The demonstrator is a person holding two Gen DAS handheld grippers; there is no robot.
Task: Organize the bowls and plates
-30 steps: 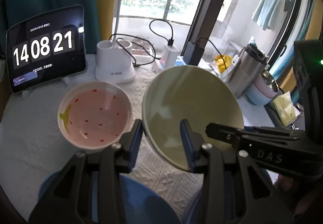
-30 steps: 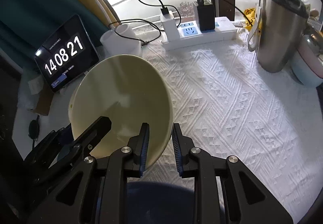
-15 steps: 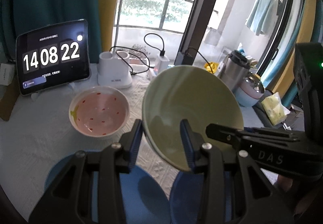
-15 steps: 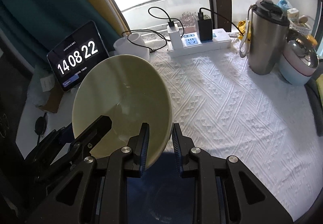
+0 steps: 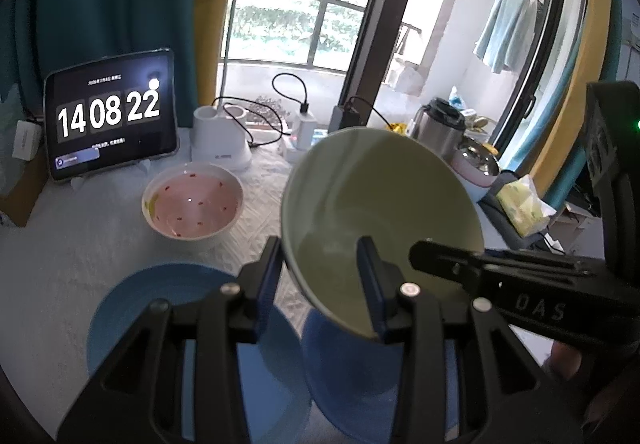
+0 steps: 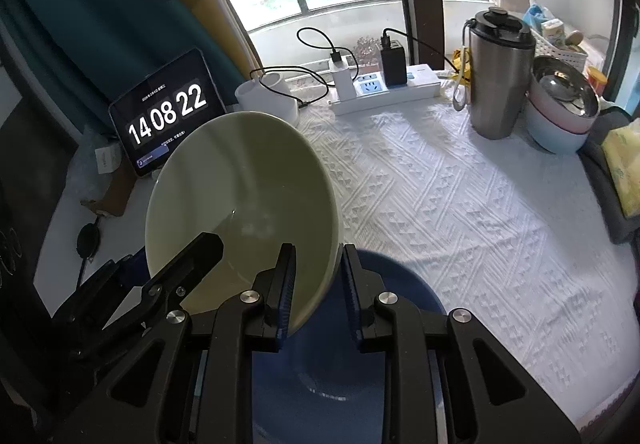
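Note:
A pale green bowl hangs tilted above the table, held by its rim from both sides. My left gripper is shut on its left wall, one finger outside and one inside. My right gripper is shut on the opposite edge of the green bowl. The left gripper's finger shows at the lower left of the right wrist view. A pink bowl with red specks sits on the white cloth. Two blue plates lie below the grippers; one blue plate shows under the right gripper.
At the back stand a tablet clock, a white lamp base, a power strip with chargers and a steel tumbler. Stacked bowls and a yellow tissue pack crowd the right edge. White cloth lies bare at right.
Both grippers have risen and drawn back with the green bowl still between them. The table looks farther away, and the blue plates have come into view below.

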